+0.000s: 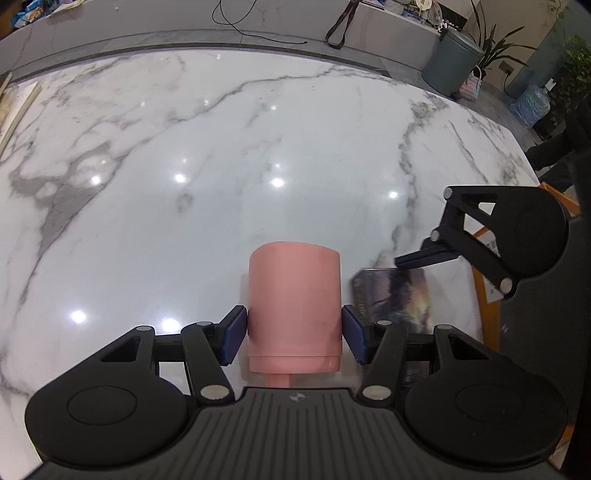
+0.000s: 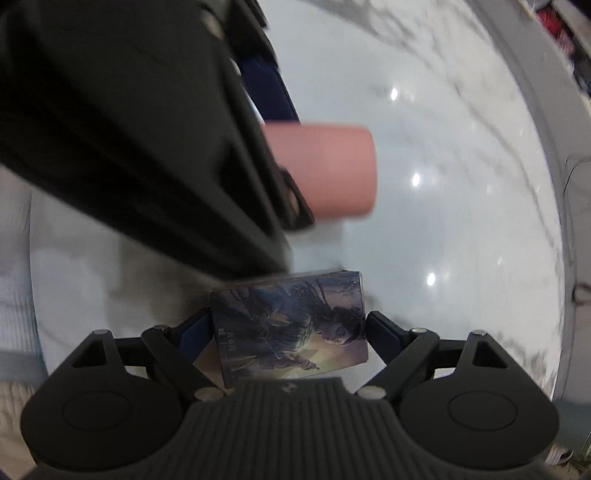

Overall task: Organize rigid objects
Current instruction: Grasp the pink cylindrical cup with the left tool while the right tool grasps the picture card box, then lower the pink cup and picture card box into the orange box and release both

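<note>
A pink cylindrical cup hangs over the marble table, and my left gripper is shut on it, one blue pad pressed to each side. In the right wrist view the same cup sticks out from the left gripper's black body, close above. My right gripper is shut on a small box with a dark illustrated cover, both pads against its short edges. From the left wrist view the box shows blurred just right of the cup, under one finger of the right gripper.
An orange-rimmed flat thing lies at the table's right edge. Beyond the far edge stand a grey-green bin, potted plants and a water bottle. A black cable and a strap lie on the grey ledge behind.
</note>
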